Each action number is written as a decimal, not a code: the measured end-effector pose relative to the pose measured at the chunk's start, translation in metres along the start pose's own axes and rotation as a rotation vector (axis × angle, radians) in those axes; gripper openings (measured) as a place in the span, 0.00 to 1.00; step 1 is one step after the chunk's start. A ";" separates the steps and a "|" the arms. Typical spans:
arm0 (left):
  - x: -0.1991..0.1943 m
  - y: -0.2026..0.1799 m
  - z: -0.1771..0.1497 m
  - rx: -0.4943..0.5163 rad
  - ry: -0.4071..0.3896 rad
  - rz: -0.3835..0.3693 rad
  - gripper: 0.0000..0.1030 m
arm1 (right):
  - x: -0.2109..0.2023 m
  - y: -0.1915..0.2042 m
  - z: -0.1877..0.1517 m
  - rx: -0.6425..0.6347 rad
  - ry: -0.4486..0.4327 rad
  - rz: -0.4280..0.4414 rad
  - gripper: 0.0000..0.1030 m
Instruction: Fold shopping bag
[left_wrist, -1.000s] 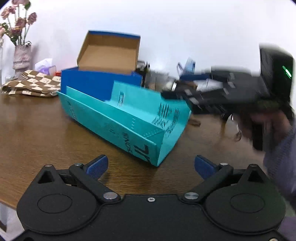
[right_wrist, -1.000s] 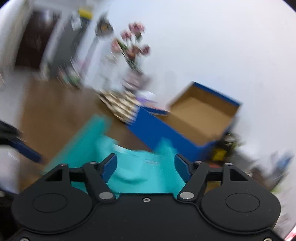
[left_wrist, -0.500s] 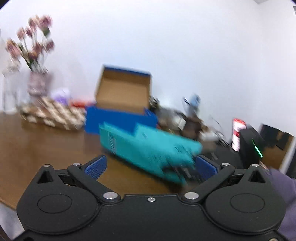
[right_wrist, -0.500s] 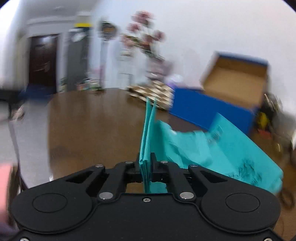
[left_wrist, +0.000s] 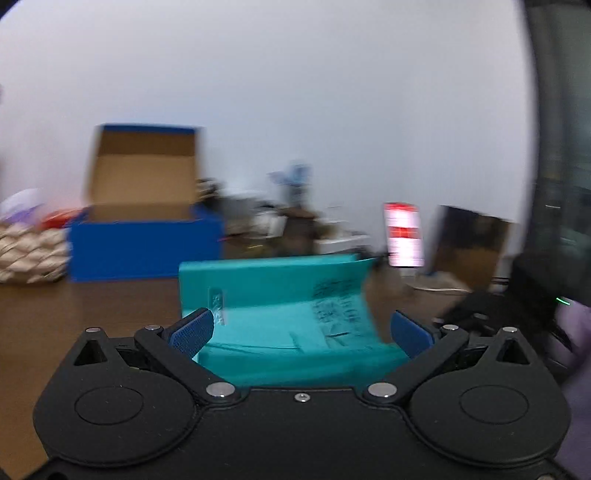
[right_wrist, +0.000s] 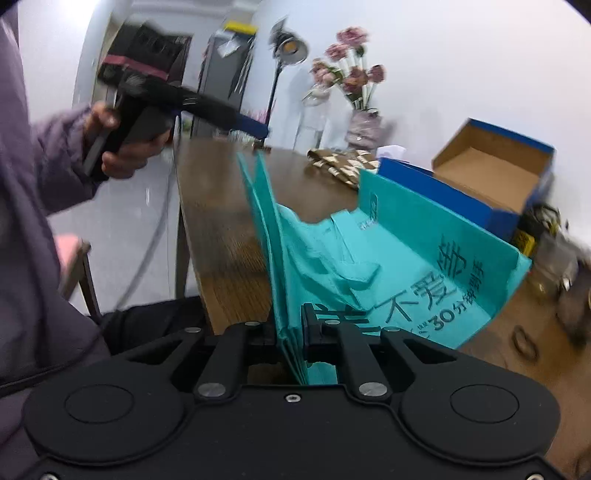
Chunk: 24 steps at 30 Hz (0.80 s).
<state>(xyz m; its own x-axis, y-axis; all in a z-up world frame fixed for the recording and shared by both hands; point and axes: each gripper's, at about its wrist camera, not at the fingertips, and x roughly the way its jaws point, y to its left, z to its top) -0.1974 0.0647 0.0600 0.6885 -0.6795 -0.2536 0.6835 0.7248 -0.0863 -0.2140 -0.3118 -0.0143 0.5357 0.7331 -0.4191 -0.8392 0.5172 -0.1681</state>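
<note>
The teal shopping bag (right_wrist: 424, 258) lies half collapsed on the brown table (right_wrist: 221, 236), its printed side panel up and its far wall standing. My right gripper (right_wrist: 291, 328) pinches several layers of the bag's near edge; its jaws are starting to open, with the pads still against the layers. In the left wrist view the bag (left_wrist: 280, 295) sits just beyond my left gripper (left_wrist: 301, 325), which is open and touches nothing. The right wrist view also shows the left gripper (right_wrist: 255, 129), held in a hand above the table's near corner.
An open blue shoebox (left_wrist: 144, 240) stands behind the bag. A vase of pink flowers (right_wrist: 362, 122) and a checked cloth (right_wrist: 343, 162) sit at the far end. A red and white can (left_wrist: 402, 236) and blurred clutter lie to the right. The table edge (right_wrist: 184, 221) runs beside the person's lap.
The right gripper went from open over the bag to shut on its near edge, then sank toward the table. The left gripper's view swung right and the bag now lies close before its fingers.
</note>
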 end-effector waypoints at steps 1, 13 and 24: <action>0.000 0.000 -0.001 0.027 0.008 -0.015 1.00 | -0.005 -0.004 -0.003 0.008 -0.013 0.011 0.10; 0.066 0.017 -0.022 0.311 0.164 -0.083 1.00 | -0.021 -0.019 -0.003 -0.117 0.040 0.186 0.09; 0.098 0.042 -0.014 -0.046 0.276 -0.193 0.34 | -0.023 -0.045 -0.021 0.128 0.047 0.158 0.17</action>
<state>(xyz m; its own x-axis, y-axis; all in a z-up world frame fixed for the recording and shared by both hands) -0.1051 0.0301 0.0177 0.4512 -0.7527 -0.4794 0.7791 0.5942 -0.1997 -0.1900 -0.3613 -0.0155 0.3907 0.7899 -0.4727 -0.8922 0.4513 0.0167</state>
